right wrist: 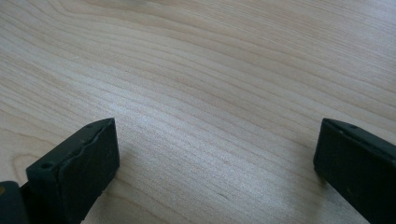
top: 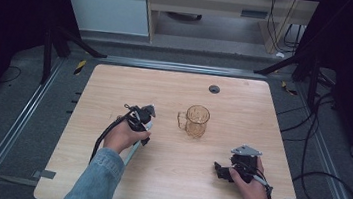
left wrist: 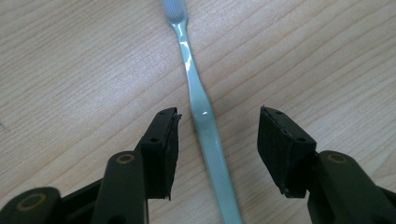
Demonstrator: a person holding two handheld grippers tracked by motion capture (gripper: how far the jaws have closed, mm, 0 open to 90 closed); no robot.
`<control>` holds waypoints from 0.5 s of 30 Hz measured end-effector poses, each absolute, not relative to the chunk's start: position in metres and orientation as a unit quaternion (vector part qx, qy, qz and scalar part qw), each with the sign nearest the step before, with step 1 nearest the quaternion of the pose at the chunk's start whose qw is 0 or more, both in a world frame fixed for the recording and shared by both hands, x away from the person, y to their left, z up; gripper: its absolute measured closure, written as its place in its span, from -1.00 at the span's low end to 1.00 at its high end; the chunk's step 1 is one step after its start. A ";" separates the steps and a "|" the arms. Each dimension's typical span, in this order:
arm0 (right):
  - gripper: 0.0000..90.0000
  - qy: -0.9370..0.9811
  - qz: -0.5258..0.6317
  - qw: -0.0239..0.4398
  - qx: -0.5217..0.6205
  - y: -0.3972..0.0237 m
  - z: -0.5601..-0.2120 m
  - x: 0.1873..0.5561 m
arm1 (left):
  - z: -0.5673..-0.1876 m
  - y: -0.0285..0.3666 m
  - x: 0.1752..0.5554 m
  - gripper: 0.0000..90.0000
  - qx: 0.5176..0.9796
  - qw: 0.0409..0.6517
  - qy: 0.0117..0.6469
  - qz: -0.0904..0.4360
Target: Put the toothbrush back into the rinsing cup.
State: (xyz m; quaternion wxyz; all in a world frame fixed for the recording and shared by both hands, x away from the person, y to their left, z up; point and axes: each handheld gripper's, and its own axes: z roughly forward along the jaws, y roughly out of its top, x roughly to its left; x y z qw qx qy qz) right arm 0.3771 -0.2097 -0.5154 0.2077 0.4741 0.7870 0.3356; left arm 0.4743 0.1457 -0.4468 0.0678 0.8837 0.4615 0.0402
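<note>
On the left half of the table (top: 115, 87), your left gripper (left wrist: 217, 140) points down over a pale blue-green toothbrush (left wrist: 205, 123) lying flat on the wood. From above, your hand hides most of the toothbrush (top: 133, 151); the left gripper view shows its handle running between the two jaws, which stand apart with no pad touching it. Near the right front corner, your right gripper (right wrist: 215, 158) rests with its jaws spread wide over bare wood. Between the two, toward the table's middle, a clear amber mug (top: 196, 120) stands upright, well apart from both grippers.
</note>
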 end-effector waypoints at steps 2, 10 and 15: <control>-0.99 0.787 0.336 0.208 0.474 -0.210 -0.515 0.377 | -0.449 0.147 0.477 0.12 0.881 0.063 0.467 0.035; -0.99 0.787 0.336 0.208 0.474 -0.210 -0.515 0.377 | -0.452 0.152 0.483 0.33 0.872 0.062 0.486 0.023; -0.99 0.787 0.336 0.208 0.474 -0.210 -0.515 0.377 | -0.456 0.149 0.484 0.38 0.874 0.053 0.483 0.022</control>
